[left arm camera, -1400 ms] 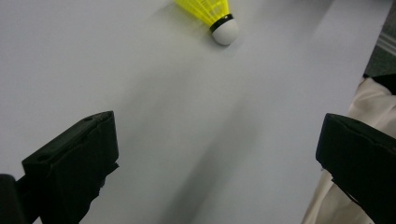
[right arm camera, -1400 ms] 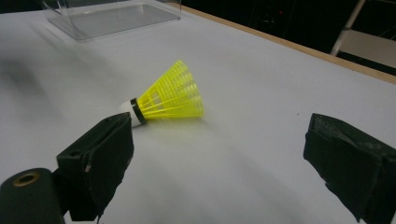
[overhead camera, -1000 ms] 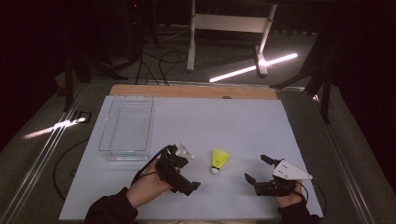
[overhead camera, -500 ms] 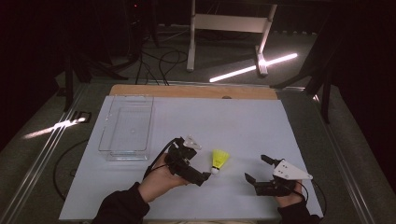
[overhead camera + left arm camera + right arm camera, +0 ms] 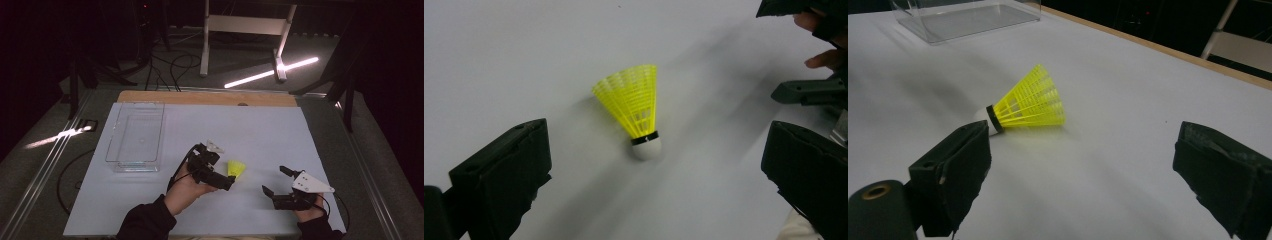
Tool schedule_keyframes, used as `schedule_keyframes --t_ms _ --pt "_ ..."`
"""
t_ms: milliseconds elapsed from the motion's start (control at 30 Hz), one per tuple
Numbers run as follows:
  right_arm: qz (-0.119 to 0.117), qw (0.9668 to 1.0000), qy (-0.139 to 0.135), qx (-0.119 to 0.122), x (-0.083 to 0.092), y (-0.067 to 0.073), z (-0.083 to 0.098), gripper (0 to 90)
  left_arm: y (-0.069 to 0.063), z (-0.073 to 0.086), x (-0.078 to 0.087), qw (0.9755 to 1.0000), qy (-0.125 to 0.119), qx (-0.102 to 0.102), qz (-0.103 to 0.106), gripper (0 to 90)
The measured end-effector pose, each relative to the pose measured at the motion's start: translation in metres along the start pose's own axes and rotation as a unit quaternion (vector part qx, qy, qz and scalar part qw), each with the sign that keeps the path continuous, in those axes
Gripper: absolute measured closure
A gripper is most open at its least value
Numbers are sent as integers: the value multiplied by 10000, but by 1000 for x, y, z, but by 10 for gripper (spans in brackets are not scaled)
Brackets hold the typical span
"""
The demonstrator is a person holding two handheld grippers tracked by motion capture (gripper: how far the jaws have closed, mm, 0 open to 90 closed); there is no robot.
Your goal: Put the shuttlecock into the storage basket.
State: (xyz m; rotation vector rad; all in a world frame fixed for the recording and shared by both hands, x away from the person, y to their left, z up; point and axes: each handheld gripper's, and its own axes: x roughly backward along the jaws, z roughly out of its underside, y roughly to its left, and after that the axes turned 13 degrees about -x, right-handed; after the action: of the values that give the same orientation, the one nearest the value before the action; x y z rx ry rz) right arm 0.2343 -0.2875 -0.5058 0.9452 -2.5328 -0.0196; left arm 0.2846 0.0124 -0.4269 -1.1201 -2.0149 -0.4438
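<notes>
Since a second ago, left gripper (image 5: 226, 176) has slid right; the yellow shuttlecock (image 5: 636, 107) now lies on the white surface (image 5: 260, 135) between its spread fingers (image 5: 504, 175), untouched. Right gripper (image 5: 276, 184) stays put, fingers spread too. From above, the left gripper partly covers the shuttlecock's cork.
</notes>
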Motion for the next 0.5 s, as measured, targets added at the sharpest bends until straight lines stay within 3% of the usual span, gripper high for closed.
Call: schedule_keyframes --t_ms 300,500 --pt "19 10000 -9 19 1 0 0 87 -11 -3 -25 9998 48 121 -153 14" --pt "22 10000 -5 24 1 0 0 87 -11 -1 -36 9995 4 314 -101 15"
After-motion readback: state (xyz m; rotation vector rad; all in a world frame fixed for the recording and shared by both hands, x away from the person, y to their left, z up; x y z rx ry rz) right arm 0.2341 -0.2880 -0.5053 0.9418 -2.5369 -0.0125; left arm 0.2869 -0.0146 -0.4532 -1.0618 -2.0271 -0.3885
